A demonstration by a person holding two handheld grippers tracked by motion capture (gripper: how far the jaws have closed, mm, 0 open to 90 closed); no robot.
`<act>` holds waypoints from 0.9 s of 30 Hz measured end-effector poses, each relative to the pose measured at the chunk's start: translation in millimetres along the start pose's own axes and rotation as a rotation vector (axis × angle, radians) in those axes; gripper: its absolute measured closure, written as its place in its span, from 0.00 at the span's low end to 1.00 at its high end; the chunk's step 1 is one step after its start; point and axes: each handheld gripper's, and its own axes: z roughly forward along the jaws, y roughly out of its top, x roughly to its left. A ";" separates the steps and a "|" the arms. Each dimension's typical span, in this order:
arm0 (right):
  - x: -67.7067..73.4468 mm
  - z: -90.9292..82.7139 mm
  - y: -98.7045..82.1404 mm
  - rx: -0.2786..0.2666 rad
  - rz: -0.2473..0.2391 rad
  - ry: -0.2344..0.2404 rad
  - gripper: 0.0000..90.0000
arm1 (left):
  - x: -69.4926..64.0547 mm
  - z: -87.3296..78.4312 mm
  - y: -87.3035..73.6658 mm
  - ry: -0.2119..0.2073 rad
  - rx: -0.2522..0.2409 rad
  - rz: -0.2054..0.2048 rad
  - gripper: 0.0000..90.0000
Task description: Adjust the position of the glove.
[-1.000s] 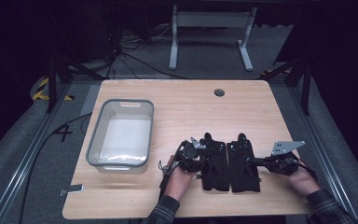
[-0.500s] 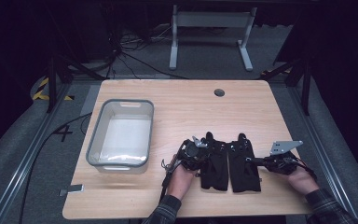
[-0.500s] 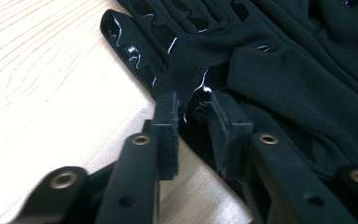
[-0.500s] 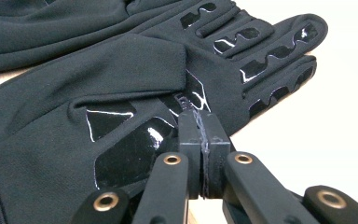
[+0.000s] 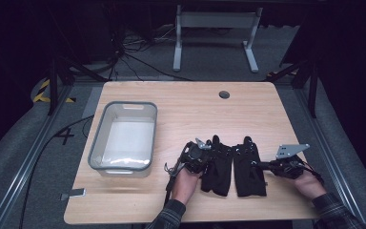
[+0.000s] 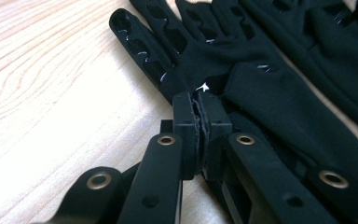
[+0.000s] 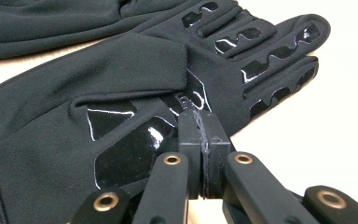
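Two black gloves lie side by side, fingers pointing away, near the front of the wooden table (image 5: 195,107). My left gripper (image 5: 208,160) (image 6: 199,100) is at the left glove's (image 5: 219,168) (image 6: 270,93) outer edge. Its jaws have just been closing and now stand together, pinching a fold of that glove by the thumb. My right gripper (image 5: 263,166) (image 7: 199,116) is at the right glove's (image 5: 249,168) (image 7: 74,102) outer edge, with its jaws shut on the edge of the palm. A hand holds each gripper low over the table.
A clear plastic bin (image 5: 97,157) stands at the table's left. A small round grommet (image 5: 224,94) is set in the table's far side. A grey tag (image 5: 74,194) sticks out at the front left edge. Cables and a stand's legs lie on the floor beyond.
The left gripper's jaws have closed onto the left glove's edge. Both hands and both gloves stay where they were.
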 end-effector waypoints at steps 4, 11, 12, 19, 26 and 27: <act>1.3 0.4 0.5 0.001 -0.001 0.003 1.00 | 1.1 -8.6 0.9 -0.017 -0.031 -0.025 0.97; 4.1 1.9 2.5 0.004 -0.010 0.005 1.00 | 2.7 -19.4 4.3 -0.048 -0.078 -0.050 0.97; 5.1 2.6 3.3 0.004 -0.013 0.008 1.00 | 3.4 -21.2 5.5 -0.051 -0.084 -0.044 0.97; 9.1 10.0 11.5 0.006 -0.020 0.015 1.00 | 6.0 -29.7 9.2 -0.082 -0.117 -0.065 0.97; 12.2 16.9 18.9 0.010 -0.034 0.015 1.00 | 3.0 -38.7 8.9 -0.097 -0.117 -0.066 0.97; 12.1 16.7 18.7 0.010 -0.031 0.013 1.00 | 3.0 -40.0 8.3 -0.096 -0.118 -0.066 0.97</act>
